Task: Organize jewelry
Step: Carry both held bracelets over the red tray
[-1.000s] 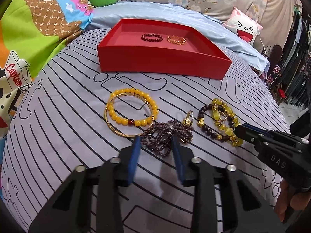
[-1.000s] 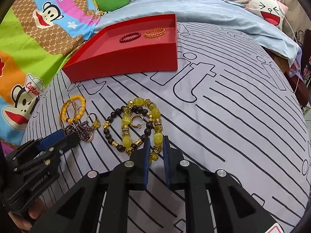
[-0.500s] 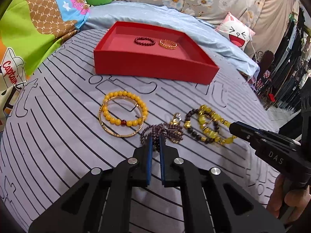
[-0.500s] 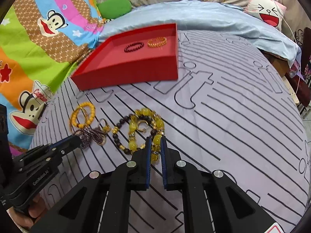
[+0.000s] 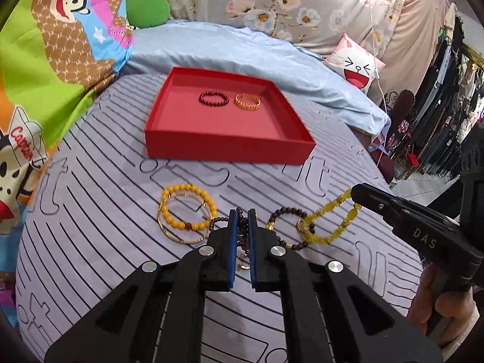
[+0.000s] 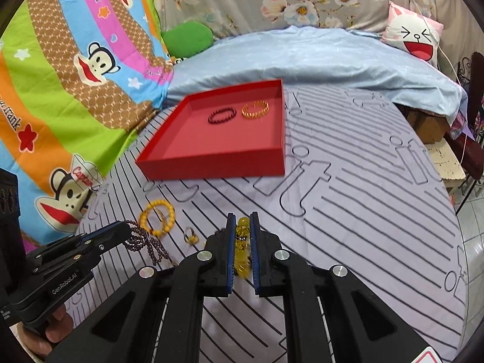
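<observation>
Jewelry status: striped bedspread (image 5: 90,242) carries red tray (image 5: 224,148), dark bead bracelet (image 5: 213,99) and gold bracelet (image 5: 248,101) inside. Nearer than tray: yellow bead bracelet (image 5: 187,208) on fabric. Left gripper (image 5: 242,236) clamped on dark bead strand (image 6: 145,240); right gripper (image 6: 242,242) clamped on amber bead bracelet (image 5: 332,224), lifted.

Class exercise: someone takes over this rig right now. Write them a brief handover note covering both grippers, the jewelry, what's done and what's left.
Left gripper: shut on the dark bead strand.
Right gripper: shut on the yellow crystal bracelet, part lifted, hooked to the brown bead bracelet.
Done: dark bracelet and gold bracelet in the red tray.
Left: both held pieces, brown bracelet, yellow bead bracelet with bangle, small gold ring.
</observation>
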Motion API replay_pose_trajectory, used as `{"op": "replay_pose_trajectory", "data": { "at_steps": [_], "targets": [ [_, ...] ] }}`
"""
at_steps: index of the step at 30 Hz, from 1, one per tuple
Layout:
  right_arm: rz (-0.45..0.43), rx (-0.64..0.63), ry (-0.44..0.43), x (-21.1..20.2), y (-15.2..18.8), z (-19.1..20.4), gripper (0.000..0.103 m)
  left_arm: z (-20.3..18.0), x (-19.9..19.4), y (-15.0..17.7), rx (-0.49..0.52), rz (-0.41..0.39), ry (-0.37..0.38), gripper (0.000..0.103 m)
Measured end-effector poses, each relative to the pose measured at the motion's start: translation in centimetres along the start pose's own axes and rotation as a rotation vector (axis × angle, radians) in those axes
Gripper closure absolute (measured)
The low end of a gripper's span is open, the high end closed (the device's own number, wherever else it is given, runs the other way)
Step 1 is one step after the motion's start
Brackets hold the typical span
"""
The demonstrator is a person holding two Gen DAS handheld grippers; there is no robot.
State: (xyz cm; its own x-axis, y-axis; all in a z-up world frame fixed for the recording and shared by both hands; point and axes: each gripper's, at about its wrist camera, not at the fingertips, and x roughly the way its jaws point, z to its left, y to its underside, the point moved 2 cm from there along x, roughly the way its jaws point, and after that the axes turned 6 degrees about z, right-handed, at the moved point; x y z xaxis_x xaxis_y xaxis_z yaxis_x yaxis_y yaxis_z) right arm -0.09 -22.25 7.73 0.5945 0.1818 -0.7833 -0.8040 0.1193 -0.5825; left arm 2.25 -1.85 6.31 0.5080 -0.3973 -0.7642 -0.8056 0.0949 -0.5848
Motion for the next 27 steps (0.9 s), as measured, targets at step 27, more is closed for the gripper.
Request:
{"op": "replay_pose_trajectory", "data": {
  "at_steps": [27],
  "targets": [
    [-0.102,-0.116,-0.052,3.4,-16.5,3.5,0.094,2.1,2.5,-16.9,0.053,-0.118,-0.048,0.097]
  ]
}}
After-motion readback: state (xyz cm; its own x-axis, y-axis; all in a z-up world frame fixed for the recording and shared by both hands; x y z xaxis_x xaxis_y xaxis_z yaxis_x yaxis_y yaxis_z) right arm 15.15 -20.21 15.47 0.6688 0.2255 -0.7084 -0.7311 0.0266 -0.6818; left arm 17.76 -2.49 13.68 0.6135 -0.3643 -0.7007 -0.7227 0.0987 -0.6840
